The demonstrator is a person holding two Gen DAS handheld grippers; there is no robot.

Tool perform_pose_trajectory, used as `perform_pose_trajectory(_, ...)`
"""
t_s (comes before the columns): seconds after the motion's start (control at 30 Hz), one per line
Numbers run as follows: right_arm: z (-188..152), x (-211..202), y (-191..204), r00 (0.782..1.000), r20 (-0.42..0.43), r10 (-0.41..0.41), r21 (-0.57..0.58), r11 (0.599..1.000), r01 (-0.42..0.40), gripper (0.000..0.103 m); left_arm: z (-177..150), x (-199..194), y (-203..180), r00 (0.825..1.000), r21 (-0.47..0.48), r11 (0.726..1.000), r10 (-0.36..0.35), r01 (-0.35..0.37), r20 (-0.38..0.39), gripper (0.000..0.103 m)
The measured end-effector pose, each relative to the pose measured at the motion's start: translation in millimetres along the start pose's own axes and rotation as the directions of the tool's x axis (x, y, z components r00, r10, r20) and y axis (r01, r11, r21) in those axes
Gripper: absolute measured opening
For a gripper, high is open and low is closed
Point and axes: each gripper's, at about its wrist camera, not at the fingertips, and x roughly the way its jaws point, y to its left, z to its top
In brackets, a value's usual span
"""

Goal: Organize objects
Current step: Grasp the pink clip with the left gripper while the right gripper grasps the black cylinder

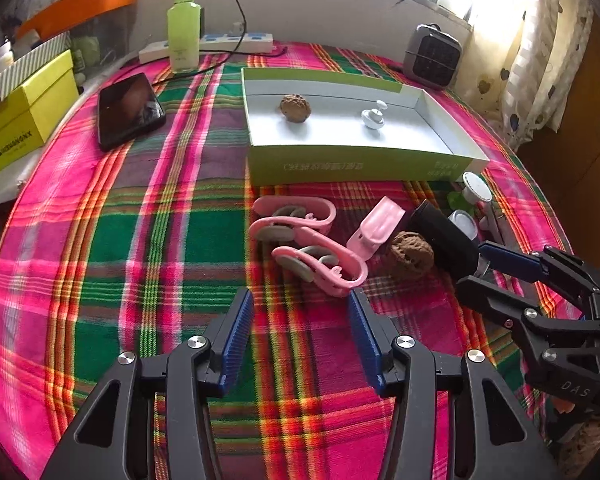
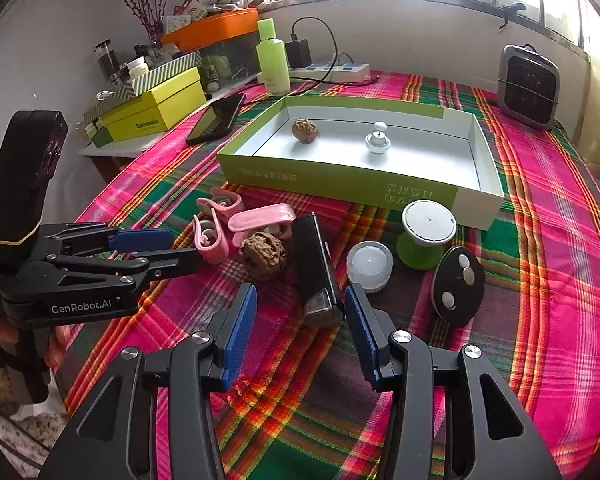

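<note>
Your left gripper (image 1: 300,316) and right gripper (image 2: 300,312) have jaws wide and empty; the black rectangular case (image 2: 314,268) lies glossy at the right one's 12 o'clock.

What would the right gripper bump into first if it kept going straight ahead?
Most likely the black rectangular gadget. The right gripper is open, and the gadget's near end lies just ahead between its fingers on the checked cloth. The walnut sits slightly left.

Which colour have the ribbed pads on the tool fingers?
Blue pads; right wrist view shows them best.
</note>
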Motion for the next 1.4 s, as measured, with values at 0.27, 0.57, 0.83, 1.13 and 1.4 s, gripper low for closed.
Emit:
perform_pose_trajectory(0.27, 1, 10, 1, 0.999, -0.014, -0.050, -0.010, 0.999, 0.050, 0.047, 1, -7, 13, 1.000, -0.070, 0.997, -0.029, 0.030, 0.008, 0.048)
perform_pose_trajectory(0.57, 2, 18, 0, 0.995, -0.041, -0.089, -0.029, 0.996, 0.088, 0.047, 12, 7, -8, 0.998, -0.060, 0.997, -0.056, 0.057, 0.007, 0.048)
perform_pose_trajectory(0.83, 6, 20, 2, 0.995, -0.036, -0.089, -0.036, 0.996, 0.087, 0.028, 16, 13, -11, 1.000, -0.070, 0.998, 0.001, 0.000, 0.013, 0.048)
perform_pose_trajectory(1.13, 4, 17, 3, 0.997, -0.037, -0.065, -0.035, 0.997, 0.063, 0.026, 6, 3, 5, 0.999, -0.079, 0.996, 0.049, -0.049, 0.005, 0.048)
perform_pose_trajectory(1.4, 5, 18, 3, 0.997, -0.042, -0.063, -0.023, 0.998, 0.062, 0.025, 5, 3, 10, 0.996, -0.063, 0.994, 0.085, -0.084, 0.013, 0.048)
